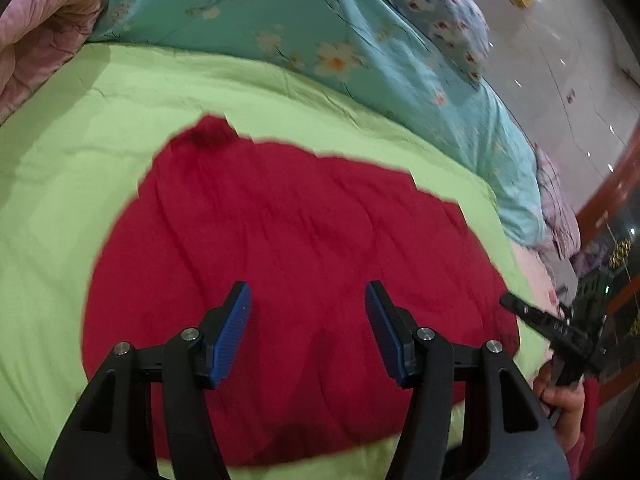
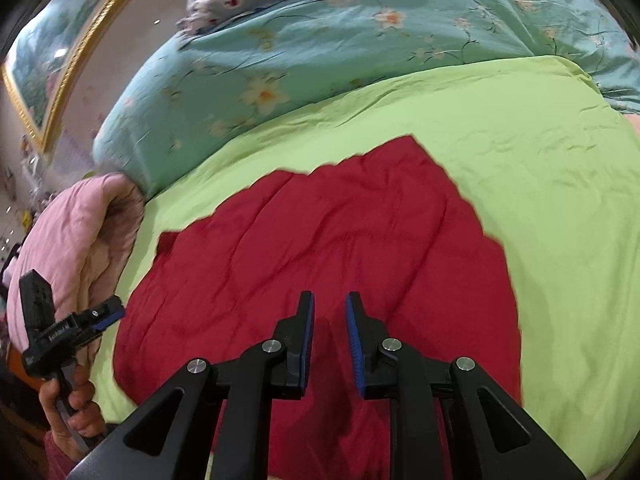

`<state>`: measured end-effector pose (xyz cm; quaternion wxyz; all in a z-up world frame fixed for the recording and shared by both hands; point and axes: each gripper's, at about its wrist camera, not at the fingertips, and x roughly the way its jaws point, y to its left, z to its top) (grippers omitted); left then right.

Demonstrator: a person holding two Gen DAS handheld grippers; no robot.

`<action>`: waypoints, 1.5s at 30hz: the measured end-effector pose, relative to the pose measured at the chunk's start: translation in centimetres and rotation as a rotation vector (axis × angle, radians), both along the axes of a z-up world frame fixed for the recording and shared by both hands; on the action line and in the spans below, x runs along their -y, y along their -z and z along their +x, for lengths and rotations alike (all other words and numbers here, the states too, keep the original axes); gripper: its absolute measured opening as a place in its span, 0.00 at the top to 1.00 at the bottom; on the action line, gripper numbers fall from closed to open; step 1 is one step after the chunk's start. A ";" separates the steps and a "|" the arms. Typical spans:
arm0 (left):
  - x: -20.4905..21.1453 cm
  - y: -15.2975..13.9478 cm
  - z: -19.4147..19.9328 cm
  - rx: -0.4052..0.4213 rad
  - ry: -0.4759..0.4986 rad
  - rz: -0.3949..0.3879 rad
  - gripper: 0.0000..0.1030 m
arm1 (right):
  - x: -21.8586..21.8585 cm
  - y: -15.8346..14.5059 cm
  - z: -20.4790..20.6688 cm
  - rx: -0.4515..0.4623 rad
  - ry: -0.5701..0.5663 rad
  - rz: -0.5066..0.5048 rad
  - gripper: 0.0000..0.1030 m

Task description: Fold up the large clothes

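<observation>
Both grippers hang empty above the garment (image 1: 280, 264): left gripper (image 1: 308, 320) wide apart, right gripper (image 2: 331, 332) barely parted, so we judge we're between folds.

A bed under a lime-green sheet (image 1: 60, 208) carries a red garment (image 1: 280, 248), spread flat below both grippers; beyond it lie a turquoise floral quilt (image 1: 304, 32) and a rolled pink blanket (image 2: 76, 236).

Red garment (image 1: 288, 260) flat on green sheet (image 1: 80, 152)
</observation>
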<state>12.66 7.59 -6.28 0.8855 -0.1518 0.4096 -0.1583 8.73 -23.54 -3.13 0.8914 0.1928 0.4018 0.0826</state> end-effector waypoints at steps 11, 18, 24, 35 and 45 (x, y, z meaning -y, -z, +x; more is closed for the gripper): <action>1.8 3.3 -3.5 -0.031 0.007 0.110 0.44 | -0.2 3.5 -3.8 -0.054 0.037 -0.207 0.72; 2.3 4.3 -3.4 -0.025 0.009 0.162 0.44 | 2.2 4.8 -4.3 -0.078 0.097 -0.190 0.73; 2.6 4.4 -3.5 -0.025 0.000 0.198 0.43 | 0.9 3.6 -4.8 -0.047 0.120 -0.240 0.67; 3.1 4.5 -3.9 -0.009 -0.003 0.246 0.43 | -0.7 4.8 -4.5 -0.035 0.067 -0.310 0.60; 3.3 4.8 -4.1 0.003 0.001 0.302 0.43 | -0.1 5.3 -4.8 -0.042 0.081 -0.300 0.60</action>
